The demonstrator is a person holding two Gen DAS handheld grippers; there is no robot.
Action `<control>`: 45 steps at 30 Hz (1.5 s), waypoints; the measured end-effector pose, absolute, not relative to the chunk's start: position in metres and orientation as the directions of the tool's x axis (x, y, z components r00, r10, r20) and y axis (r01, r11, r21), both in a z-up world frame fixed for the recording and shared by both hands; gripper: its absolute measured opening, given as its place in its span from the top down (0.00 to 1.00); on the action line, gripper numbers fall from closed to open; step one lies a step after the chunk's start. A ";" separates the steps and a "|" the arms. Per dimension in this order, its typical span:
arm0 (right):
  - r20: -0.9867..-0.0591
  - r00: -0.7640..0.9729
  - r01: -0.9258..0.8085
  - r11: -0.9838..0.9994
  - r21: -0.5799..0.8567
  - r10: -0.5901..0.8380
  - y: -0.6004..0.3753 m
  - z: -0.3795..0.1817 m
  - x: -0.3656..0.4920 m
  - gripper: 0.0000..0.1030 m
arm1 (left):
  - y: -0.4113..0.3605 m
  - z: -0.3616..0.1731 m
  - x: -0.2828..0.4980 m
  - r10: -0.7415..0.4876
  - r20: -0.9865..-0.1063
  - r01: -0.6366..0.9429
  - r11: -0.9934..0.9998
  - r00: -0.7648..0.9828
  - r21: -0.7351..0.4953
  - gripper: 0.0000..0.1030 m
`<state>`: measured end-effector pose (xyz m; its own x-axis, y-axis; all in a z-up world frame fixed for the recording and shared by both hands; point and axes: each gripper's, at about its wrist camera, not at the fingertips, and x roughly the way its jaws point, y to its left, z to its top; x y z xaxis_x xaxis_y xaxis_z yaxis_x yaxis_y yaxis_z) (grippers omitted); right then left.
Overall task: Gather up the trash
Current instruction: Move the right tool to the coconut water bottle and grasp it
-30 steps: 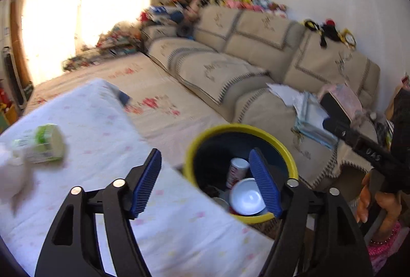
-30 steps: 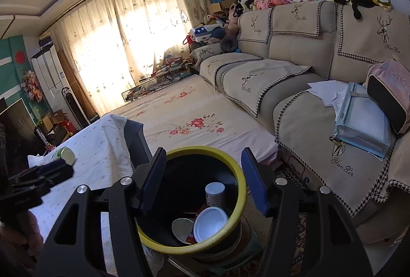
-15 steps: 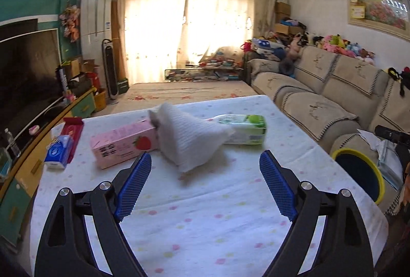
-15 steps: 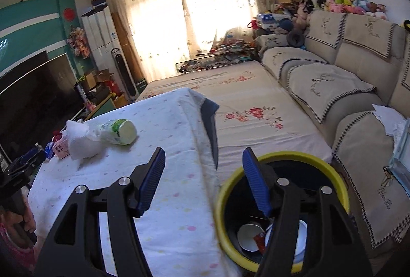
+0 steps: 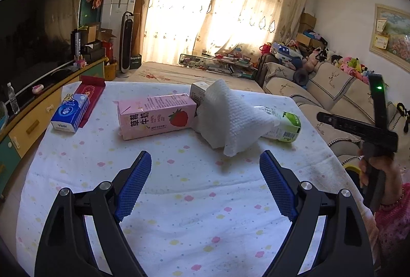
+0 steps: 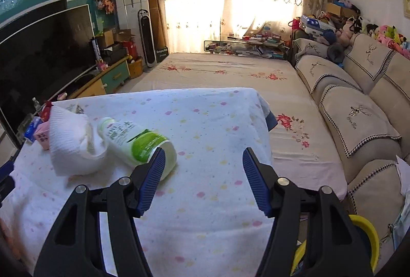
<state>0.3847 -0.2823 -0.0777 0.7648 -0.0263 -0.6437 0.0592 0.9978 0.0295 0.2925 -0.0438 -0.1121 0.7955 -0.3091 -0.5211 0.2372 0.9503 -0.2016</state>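
Observation:
On the table's dotted white cloth [image 5: 194, 202] lie a pink strawberry milk carton [image 5: 156, 116], a crumpled white paper towel [image 5: 230, 120] and a white-and-green bottle [image 5: 284, 124] on its side. My left gripper [image 5: 205, 187] is open and empty, just short of the towel. My right gripper [image 6: 202, 178] is open and empty; its left finger is right by the bottle's [image 6: 135, 141] base. The towel [image 6: 71, 141] and carton [image 6: 42, 136] lie left of the bottle. The yellow-rimmed bin [image 6: 369, 236] shows at the lower right, below the table.
A blue tissue pack [image 5: 69, 114] and a red box [image 5: 89, 95] lie at the table's left. A small white box [image 5: 197, 91] stands behind the towel. A sofa [image 6: 358, 97] runs along the right. A TV [image 6: 43, 51] and cabinet stand left.
Both grippers have swung away from the bin and over the table. The left now faces the carton and towel; the right has come close to the bottle.

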 end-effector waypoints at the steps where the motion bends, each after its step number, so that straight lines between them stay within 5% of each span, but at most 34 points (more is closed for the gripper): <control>1: -0.655 0.754 0.061 0.998 0.012 -0.038 -0.287 -0.083 0.396 0.42 | -0.043 -0.112 0.293 -0.313 -0.520 0.238 0.949 0.795 -0.208 0.17; 7: -0.697 0.715 0.040 0.998 -0.049 -0.063 -0.290 -0.113 0.443 0.42 | -0.045 -0.110 0.292 -0.325 -0.525 0.241 0.944 0.787 -0.224 0.17; 20: -0.717 0.654 -0.269 0.960 0.078 0.241 -0.243 -0.112 0.401 0.42 | -0.048 -0.114 0.295 -0.309 -0.546 0.234 0.950 0.779 -0.205 0.17; 23: -0.690 0.718 -0.140 0.990 -0.011 0.094 -0.242 -0.095 0.378 0.42 | -0.047 -0.114 0.295 -0.309 -0.546 0.231 0.950 0.779 -0.208 0.17; 29: -0.623 0.749 -0.174 0.974 0.146 0.227 -0.232 -0.074 0.342 0.33 | -0.049 -0.113 0.294 -0.313 -0.545 0.236 0.949 0.778 -0.208 0.17; 42: -0.719 0.675 -0.157 0.984 0.080 0.166 -0.178 -0.121 0.374 0.32 | -0.048 -0.110 0.292 -0.313 -0.536 0.240 0.949 0.784 -0.203 0.17; 45: -0.721 0.667 -0.166 0.981 0.100 0.186 -0.177 -0.125 0.380 0.51 | -0.049 -0.110 0.291 -0.312 -0.535 0.242 0.950 0.785 -0.199 0.17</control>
